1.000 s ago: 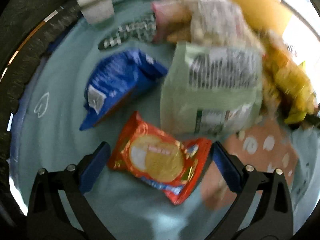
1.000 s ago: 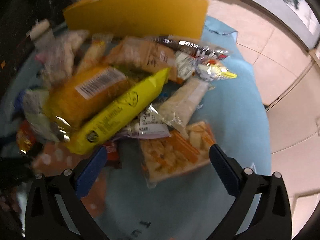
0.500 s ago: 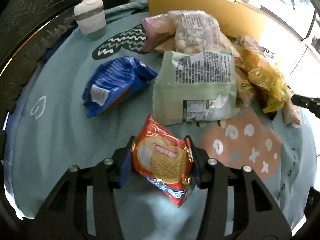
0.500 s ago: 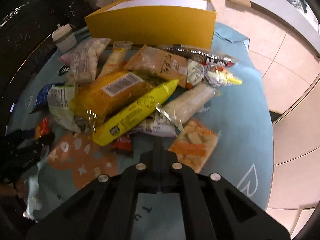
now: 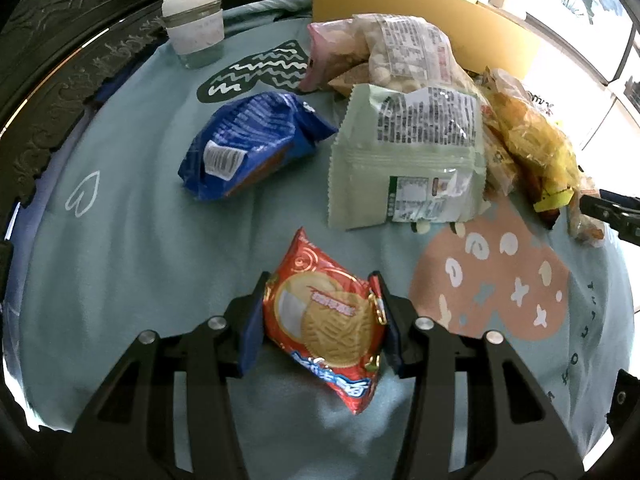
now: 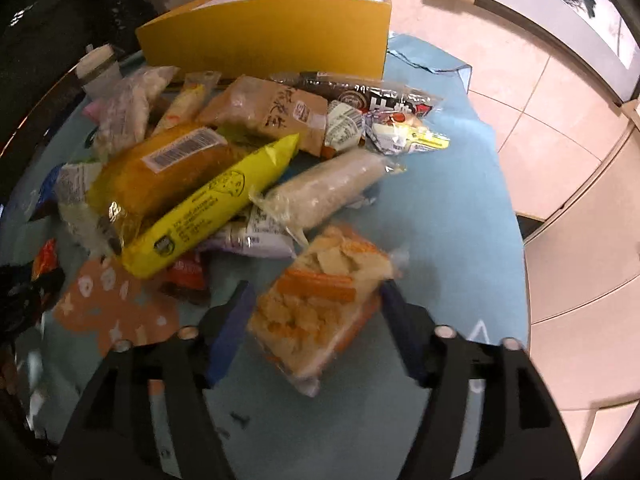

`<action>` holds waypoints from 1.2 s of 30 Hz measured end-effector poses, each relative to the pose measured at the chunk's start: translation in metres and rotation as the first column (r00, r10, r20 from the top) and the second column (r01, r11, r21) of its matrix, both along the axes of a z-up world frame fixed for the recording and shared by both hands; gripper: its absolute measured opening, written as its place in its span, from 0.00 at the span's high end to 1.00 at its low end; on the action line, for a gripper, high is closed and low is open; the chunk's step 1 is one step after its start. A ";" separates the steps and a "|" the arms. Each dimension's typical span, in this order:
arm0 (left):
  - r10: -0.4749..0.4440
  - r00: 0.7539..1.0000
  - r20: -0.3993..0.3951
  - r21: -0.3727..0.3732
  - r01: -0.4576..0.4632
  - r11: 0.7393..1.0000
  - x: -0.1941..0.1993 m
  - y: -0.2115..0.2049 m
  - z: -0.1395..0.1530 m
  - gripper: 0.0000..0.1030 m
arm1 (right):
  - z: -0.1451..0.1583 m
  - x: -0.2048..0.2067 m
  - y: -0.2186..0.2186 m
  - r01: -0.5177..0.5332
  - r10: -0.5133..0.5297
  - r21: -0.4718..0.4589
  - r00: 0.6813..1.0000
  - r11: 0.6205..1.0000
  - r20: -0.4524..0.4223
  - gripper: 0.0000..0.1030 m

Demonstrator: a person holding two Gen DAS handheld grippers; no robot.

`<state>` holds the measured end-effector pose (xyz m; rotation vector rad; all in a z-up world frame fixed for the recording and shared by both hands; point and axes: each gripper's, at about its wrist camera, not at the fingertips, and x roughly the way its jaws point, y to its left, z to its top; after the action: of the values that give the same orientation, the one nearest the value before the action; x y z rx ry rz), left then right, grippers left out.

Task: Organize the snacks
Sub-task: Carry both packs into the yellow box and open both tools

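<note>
Gripping a red biscuit packet (image 5: 326,322), the left gripper (image 5: 320,326) is closed; right gripper (image 6: 316,320), fingers open, straddles an orange cracker bag (image 6: 316,308); closing and transfer to the yellow box (image 6: 272,36) judged next.

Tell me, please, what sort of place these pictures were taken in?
Most likely a home living or dining room: a round table under a teal printed cloth, a lidded cup beside dark carved furniture, and a glossy tiled floor beyond the snack pile.
</note>
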<state>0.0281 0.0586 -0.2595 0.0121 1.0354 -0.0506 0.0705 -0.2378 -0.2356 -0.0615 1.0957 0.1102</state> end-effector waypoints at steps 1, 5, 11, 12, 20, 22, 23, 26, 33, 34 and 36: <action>-0.002 1.000 0.000 0.002 0.002 1.000 0.001 0.000 0.000 0.53 | -0.010 0.005 0.007 0.010 -0.011 -0.037 0.999 0.999 -0.037 0.28; -0.016 1.000 0.003 0.018 0.016 1.000 0.001 -0.002 0.000 0.53 | -0.022 0.006 0.013 0.050 -0.051 -0.023 0.996 0.998 -0.067 0.37; -0.034 0.999 0.026 -0.002 0.034 0.999 -0.003 -0.002 0.010 0.53 | 0.007 -0.011 -0.002 0.052 -0.047 0.086 0.997 0.995 -0.060 0.49; -0.036 0.999 0.035 -0.012 0.037 0.999 -0.003 -0.002 0.014 0.53 | 0.012 -0.015 -0.004 0.051 -0.046 0.097 0.998 0.994 -0.053 0.50; -0.072 0.986 0.152 -0.067 0.083 0.994 -0.010 -0.007 0.064 0.53 | 0.070 -0.042 -0.017 0.011 -0.016 0.238 1.000 0.971 0.019 0.51; -0.065 0.983 0.173 -0.081 0.080 0.994 -0.009 -0.007 0.075 0.53 | 0.084 -0.038 -0.013 0.001 -0.013 0.271 0.999 0.963 0.044 0.51; -0.063 0.982 0.180 -0.084 0.079 0.993 -0.007 -0.007 0.079 0.53 | 0.091 -0.036 -0.014 -0.001 -0.016 0.291 0.998 0.957 0.055 0.51; -0.060 0.976 0.208 -0.092 0.081 0.992 -0.004 -0.009 0.093 0.53 | 0.110 -0.030 -0.015 -0.013 -0.020 0.325 0.995 0.946 0.097 0.51; -0.069 0.955 0.290 -0.094 0.100 0.991 0.018 -0.020 0.135 0.53 | 0.157 0.002 -0.009 -0.075 0.001 0.352 0.979 0.933 0.204 0.51; -0.068 0.950 0.304 -0.098 0.102 0.990 0.026 -0.022 0.144 0.53 | 0.163 0.008 -0.007 -0.086 0.009 0.346 0.975 0.934 0.220 0.51; -0.061 0.941 0.334 -0.106 0.102 0.989 0.043 -0.026 0.161 0.53 | 0.180 0.026 -0.005 -0.109 0.021 0.334 0.967 0.936 0.255 0.51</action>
<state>0.0716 0.0324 -0.0989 -0.0461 0.6941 -0.1820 0.0961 -0.2424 -0.0554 0.2012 0.8105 0.3459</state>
